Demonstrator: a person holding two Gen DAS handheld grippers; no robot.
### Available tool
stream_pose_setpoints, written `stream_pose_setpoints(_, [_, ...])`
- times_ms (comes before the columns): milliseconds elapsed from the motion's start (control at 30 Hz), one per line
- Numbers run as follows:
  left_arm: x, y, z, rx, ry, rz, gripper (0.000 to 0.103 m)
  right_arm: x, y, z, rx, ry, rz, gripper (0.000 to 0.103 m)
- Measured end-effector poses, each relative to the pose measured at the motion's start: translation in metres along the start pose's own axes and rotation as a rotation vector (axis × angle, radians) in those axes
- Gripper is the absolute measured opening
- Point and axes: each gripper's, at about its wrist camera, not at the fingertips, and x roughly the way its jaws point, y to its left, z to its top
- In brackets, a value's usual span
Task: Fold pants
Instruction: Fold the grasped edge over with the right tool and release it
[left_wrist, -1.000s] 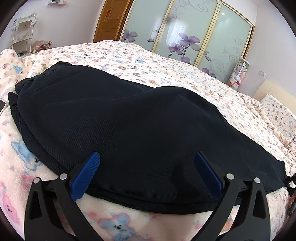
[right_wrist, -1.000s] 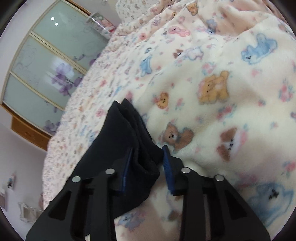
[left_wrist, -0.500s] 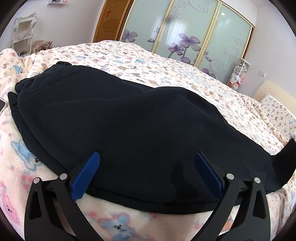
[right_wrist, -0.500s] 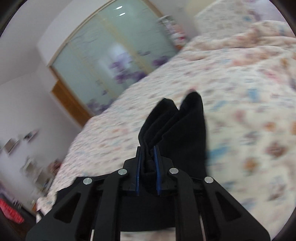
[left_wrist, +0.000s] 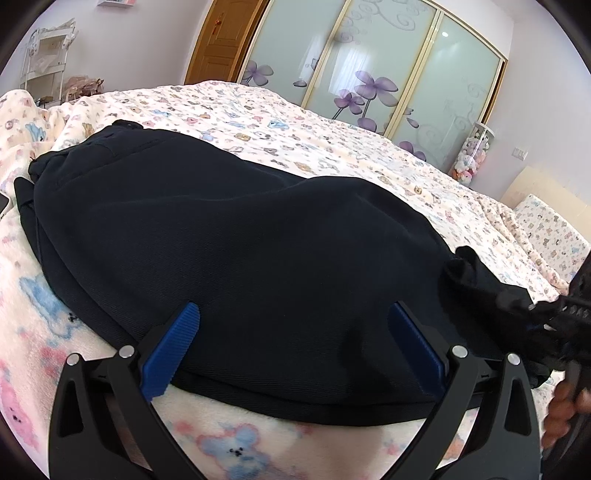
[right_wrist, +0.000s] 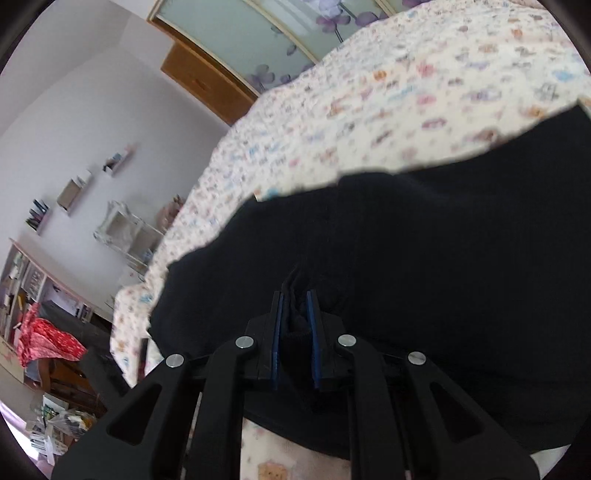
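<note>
left gripper (left_wrist: 291, 332) fingers spread | right gripper (right_wrist: 294, 325) fingers clamp pants (left_wrist: 236, 251) hem | hand (left_wrist: 565, 410) cropped

Home bedroom: wide bed with cream teddy-bear print fleece blanket (left_wrist: 332, 125), matching print pillow (left_wrist: 550, 229), frosted-glass sliding wardrobe doors with purple flower decals (left_wrist: 369, 66), brown wooden panel door (left_wrist: 221, 40), white ornate shelf rack (left_wrist: 44, 62), clear tube of plush toys (left_wrist: 471, 155), small wall shelves (right_wrist: 74, 192), cluttered bookcase (right_wrist: 26, 288).

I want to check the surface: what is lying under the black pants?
Under the pants lies a blanket printed with bears. Anything between them is covered, so it cannot be seen.
</note>
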Motion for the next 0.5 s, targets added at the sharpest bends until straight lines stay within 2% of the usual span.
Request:
stream_pose_setpoints(100, [0.0,0.0,0.0,-0.003,-0.003,-0.003,0.101,-0.003,0.017,0.005,-0.037,-0.026,0.023,0.013])
stream_pose_setpoints(167, [0.0,0.0,0.0,-0.004,-0.004,-0.005,0.101,-0.001,0.032,0.006,-0.111,-0.025,0.004,0.013])
stream_pose_setpoints(200, [0.0,0.0,-0.001,-0.005,-0.005,-0.006,0.101,0.005,0.039,0.002,-0.152,-0.01,-0.023,0.013])
stream_pose_setpoints(300, [-0.001,0.0,-0.002,-0.01,-0.007,-0.011,0.101,0.029,0.044,-0.012,-0.257,0.123,-0.12,0.016])
stream_pose_setpoints(367, [-0.002,0.0,-0.002,-0.011,-0.008,-0.014,0.101,0.039,0.044,-0.022,-0.273,0.186,-0.111,0.031])
stream_pose_setpoints(400, [-0.002,0.001,-0.002,-0.012,-0.009,-0.014,0.101,0.036,0.044,-0.025,-0.27,0.19,-0.087,0.035])
stream_pose_setpoints(433, [-0.002,0.001,-0.002,-0.012,-0.009,-0.014,0.101,0.034,0.043,-0.026,-0.264,0.189,-0.068,0.049])
stream_pose_setpoints(467, [-0.002,0.001,-0.002,-0.012,-0.008,-0.014,0.101,0.029,0.043,-0.025,-0.246,0.192,-0.052,0.071])
stream_pose_setpoints(500, [-0.002,0.001,-0.002,-0.012,-0.009,-0.014,0.101,0.026,0.043,-0.024,-0.225,0.191,-0.031,0.08])
